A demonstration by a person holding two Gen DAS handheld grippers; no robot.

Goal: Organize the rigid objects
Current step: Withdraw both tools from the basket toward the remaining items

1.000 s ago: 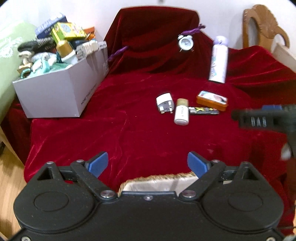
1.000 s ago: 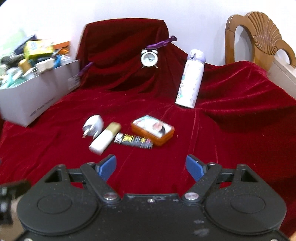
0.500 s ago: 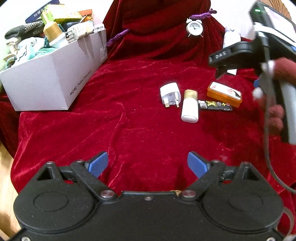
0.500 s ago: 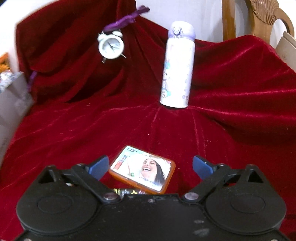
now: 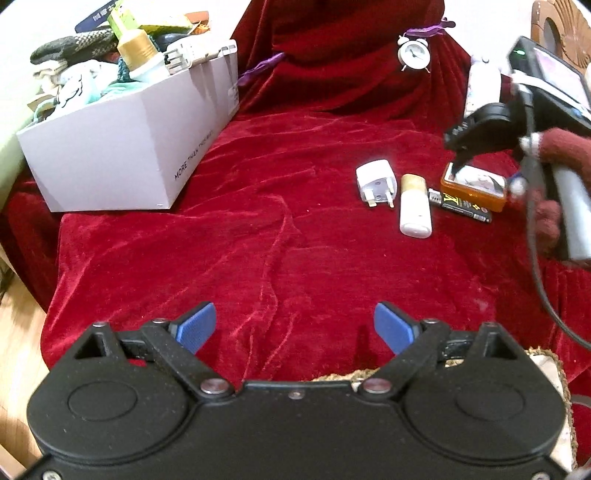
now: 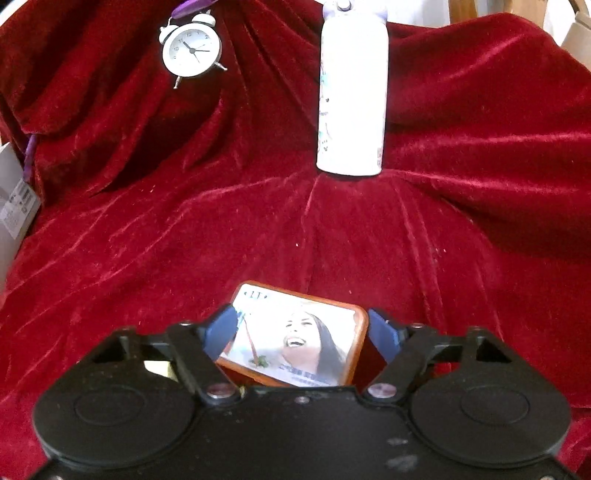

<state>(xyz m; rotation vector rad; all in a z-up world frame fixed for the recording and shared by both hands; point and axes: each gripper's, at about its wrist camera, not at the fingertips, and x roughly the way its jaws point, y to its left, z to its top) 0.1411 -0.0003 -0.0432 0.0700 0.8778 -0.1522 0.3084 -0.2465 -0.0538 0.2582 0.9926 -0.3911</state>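
Note:
An orange tin with a woman's picture (image 6: 295,332) lies flat on the red cloth, between the blue fingers of my right gripper (image 6: 301,332), which is open around it with a gap on the right side. In the left wrist view the tin (image 5: 474,184) lies at the right beside a dark flat pack (image 5: 461,205), a white tube with a gold cap (image 5: 414,206) and a white plug adapter (image 5: 376,183). My left gripper (image 5: 294,326) is open and empty above the near cloth. The right gripper (image 5: 461,147) hangs over the tin.
A white box (image 5: 129,147) full of items stands at the far left. A white alarm clock (image 6: 191,50) and a white bottle (image 6: 351,103) stand on the cloth at the back. A wooden chair (image 5: 561,33) is at the far right.
My right gripper has moved forward and down until its open fingers straddle the orange tin. My left gripper has stayed open and shifted slightly.

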